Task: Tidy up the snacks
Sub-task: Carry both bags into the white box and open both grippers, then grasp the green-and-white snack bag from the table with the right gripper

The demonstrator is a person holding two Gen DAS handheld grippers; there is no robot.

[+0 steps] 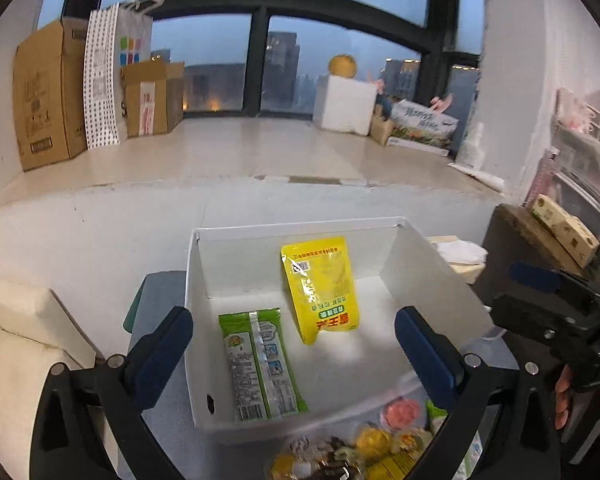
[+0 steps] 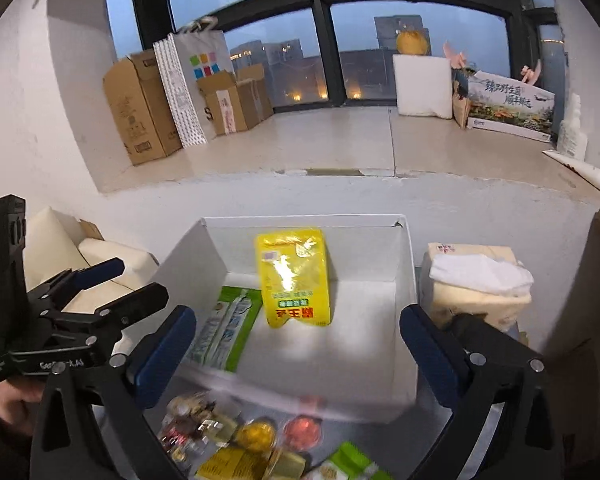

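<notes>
Inside white box [image 1: 420, 256]: two packets — one yellow pouch [image 1: 320, 288] leaning on the far wall, one green packet [image 1: 260, 364] flat on the floor, left of the pouch.
Print: red characters on the pouch front, upside down; barcode on the green packet; neither readable.
Counter [image 1: 160, 292], near side of box: loose snack pile [image 2: 244, 440], about two round cups, orange and pink, plus mixed wrappers, count unclear.
Left tongs [image 1: 294, 354]: one pair, spread wide, empty, over the box.
Right tongs [image 2: 298, 354]: one pair, spread wide, empty, over the box.
Window ledge: three cardboard boxes [image 2: 140, 108], one paper bag [image 2: 196, 80] with coloured squares.
</notes>
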